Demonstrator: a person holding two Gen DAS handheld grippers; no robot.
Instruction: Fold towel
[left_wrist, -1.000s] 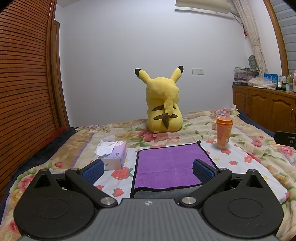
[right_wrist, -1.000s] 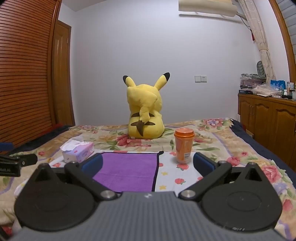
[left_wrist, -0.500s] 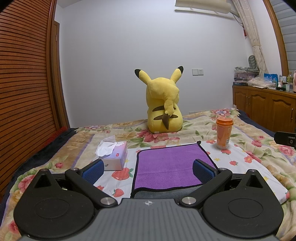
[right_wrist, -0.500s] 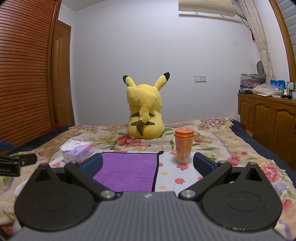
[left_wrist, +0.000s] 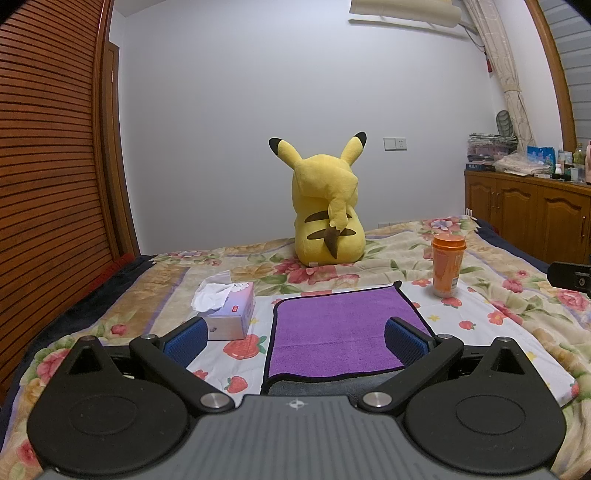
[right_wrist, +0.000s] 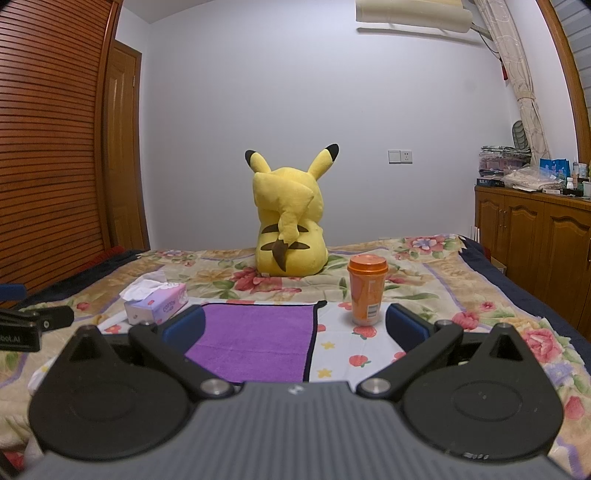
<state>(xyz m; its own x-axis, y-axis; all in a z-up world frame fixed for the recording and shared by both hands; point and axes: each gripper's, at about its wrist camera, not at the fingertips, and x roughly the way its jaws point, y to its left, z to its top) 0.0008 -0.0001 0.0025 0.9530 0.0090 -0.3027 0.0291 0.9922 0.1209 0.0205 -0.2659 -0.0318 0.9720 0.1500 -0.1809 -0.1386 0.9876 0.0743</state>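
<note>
A purple towel (left_wrist: 340, 328) with a black edge lies flat on the bed, its grey underside showing at the near edge; it also shows in the right wrist view (right_wrist: 258, 336). My left gripper (left_wrist: 295, 341) is open and empty, held just above the towel's near edge. My right gripper (right_wrist: 295, 325) is open and empty, near the towel's right side. The left gripper's side shows at the left edge of the right wrist view (right_wrist: 33, 325).
An orange cup (left_wrist: 447, 266) stands right of the towel and shows in the right wrist view (right_wrist: 366, 290). A tissue box (left_wrist: 227, 310) sits to its left. A yellow plush toy (left_wrist: 325, 214) sits behind. A wooden cabinet (left_wrist: 528, 218) stands on the right.
</note>
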